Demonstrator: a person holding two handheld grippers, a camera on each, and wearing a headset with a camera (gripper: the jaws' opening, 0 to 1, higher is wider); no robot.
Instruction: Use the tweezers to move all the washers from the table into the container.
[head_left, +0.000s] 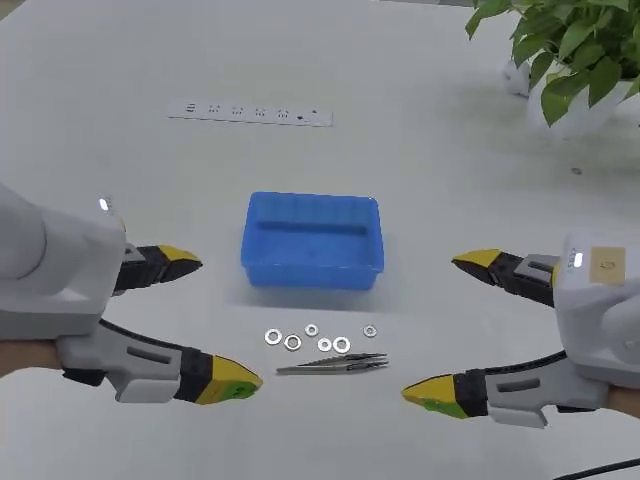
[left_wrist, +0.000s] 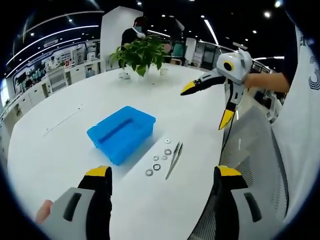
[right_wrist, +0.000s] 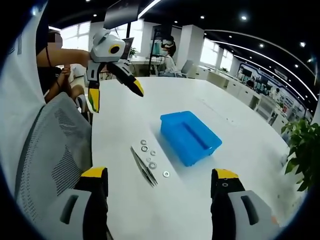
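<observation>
Low in the centre of the head view, the tweezers (head_left: 332, 364) lie flat on the worktop (head_left: 450, 150), between the two tongs. Their long axis runs nearly left to right across the frame, the right end tipped slightly upward. The two arms seem to splay apart at the right end and join at the left, though that is fine detail and hard to be sure of.

The left tongs (head_left: 230, 322) come in from the left of the frame and the right tongs (head_left: 428, 326) from the right. Both gape wide and hold nothing. Each lower jaw tip points inward at one end of the tweezers. The left one sits just beside the left end, and the right one is near the right end but a little lower in the frame. By my reading the left tongs are marginally nearer, and either would meet the tweezers end-on rather than across the arms.

Six washers (head_left: 292, 343) lie in a loose row just above the tweezers in the frame, none touching them. Above those, at mid-frame, sits the blue container (head_left: 312, 272), with nothing in it. So every washer is yet to be moved and the tweezers have not been picked up.
</observation>
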